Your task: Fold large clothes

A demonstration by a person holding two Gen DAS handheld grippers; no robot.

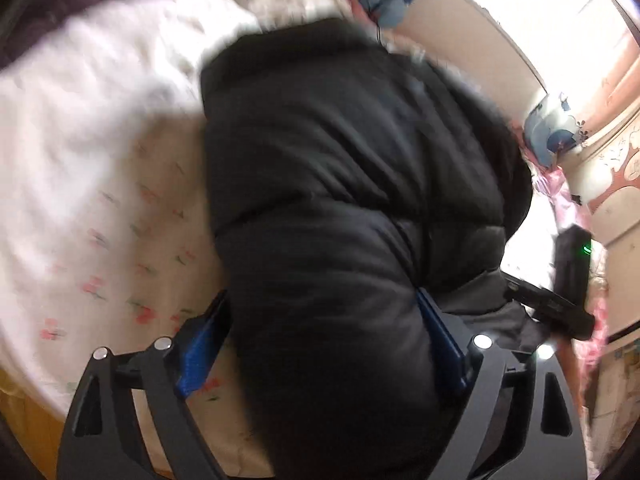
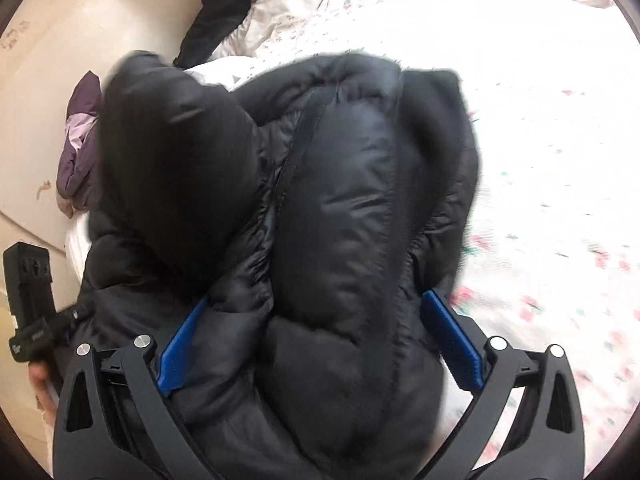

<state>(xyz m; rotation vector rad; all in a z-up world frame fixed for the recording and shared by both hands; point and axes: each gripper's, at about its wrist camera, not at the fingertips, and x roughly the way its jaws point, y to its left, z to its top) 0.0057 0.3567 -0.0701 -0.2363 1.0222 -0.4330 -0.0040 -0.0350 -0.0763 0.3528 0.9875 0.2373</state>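
A black puffer jacket (image 1: 340, 160) lies bunched on the bed and fills most of both views. In the left wrist view my left gripper (image 1: 320, 296) has its blue pads (image 1: 200, 344) spread wide, pressed against a thick roll of the jacket. In the right wrist view the jacket (image 2: 340, 220) shows its zip line and a puffy sleeve, and my right gripper (image 2: 316, 298) clamps another thick fold in the same wide way. The two grippers hold the jacket side by side. The left gripper's body (image 2: 32, 292) shows at the right wrist view's left edge, above a hand (image 2: 40, 384).
The bed has a white sheet with small pink flowers (image 1: 120, 260) and a white duvet (image 1: 100, 80) bunched further back. A purple garment (image 2: 78, 144) lies against the cream wall (image 2: 60, 40). Another dark garment (image 2: 216, 20) lies at the far side of the bed. A blue patterned cloth (image 1: 548, 128) sits by the bright window.
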